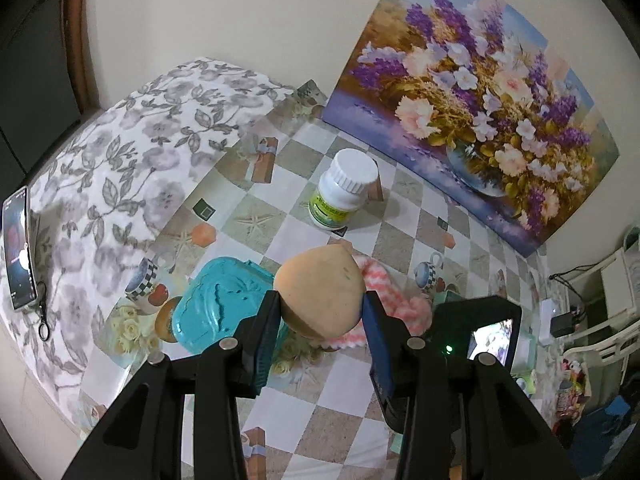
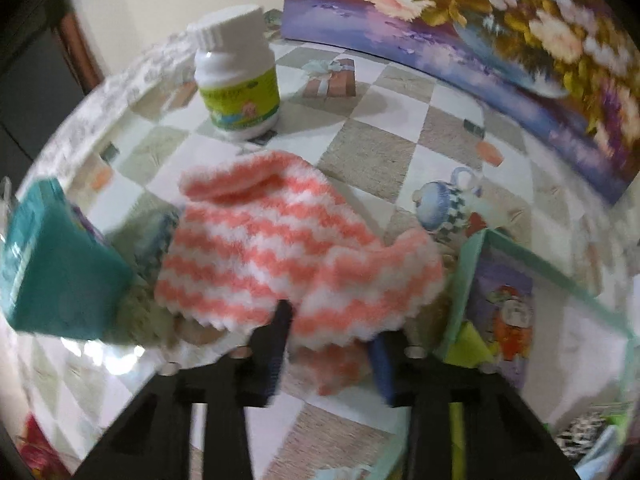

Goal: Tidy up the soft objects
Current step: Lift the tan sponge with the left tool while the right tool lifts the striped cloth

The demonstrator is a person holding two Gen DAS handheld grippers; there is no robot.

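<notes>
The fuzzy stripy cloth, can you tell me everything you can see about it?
The fuzzy cloth is fluffy, with wavy coral-pink and white stripes. It lies rumpled on the checkered tablecloth, one far edge folded over. Its near edge sits between the right gripper fingers. A white bottle stands behind it, apart.

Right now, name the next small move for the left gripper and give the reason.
Probably carry the tan sponge, clamped in the left gripper, toward the open box beside the striped cloth. It is already lifted above the table, and the box looks like the collecting spot.
</notes>
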